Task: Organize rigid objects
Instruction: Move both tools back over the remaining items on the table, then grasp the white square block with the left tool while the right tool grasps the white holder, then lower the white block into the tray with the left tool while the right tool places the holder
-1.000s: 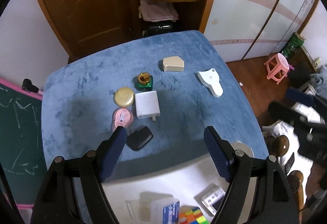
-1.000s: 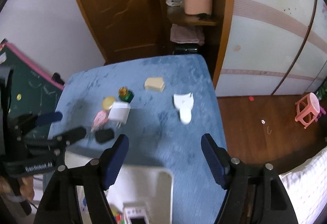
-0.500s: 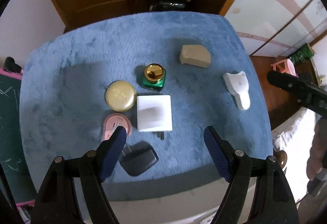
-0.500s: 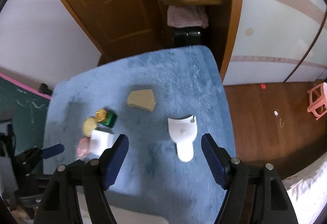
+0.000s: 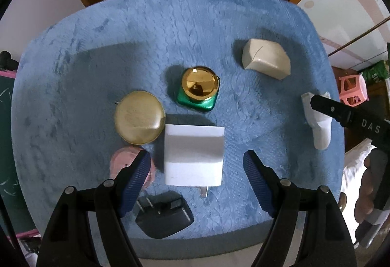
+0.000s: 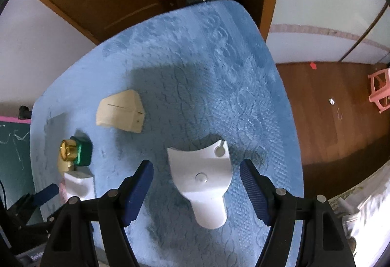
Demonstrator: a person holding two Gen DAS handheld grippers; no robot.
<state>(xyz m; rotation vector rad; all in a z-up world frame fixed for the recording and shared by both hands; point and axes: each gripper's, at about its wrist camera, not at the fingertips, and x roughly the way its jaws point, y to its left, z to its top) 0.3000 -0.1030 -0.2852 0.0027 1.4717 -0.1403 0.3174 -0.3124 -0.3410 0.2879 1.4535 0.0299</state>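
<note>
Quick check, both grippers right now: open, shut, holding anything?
Left gripper: open, empty, fingers either side of the white square charger block.
Right gripper: open, empty, fingers either side of the white fan-shaped plastic tool.

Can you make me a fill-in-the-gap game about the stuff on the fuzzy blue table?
1. The green square jar has a shiny ___ lid.
2. The open left gripper has the ___ square plug block between its fingers.
3. The open right gripper has the white fan-shaped plastic tool ___ its fingers.

Missing words: gold; white; between
</note>
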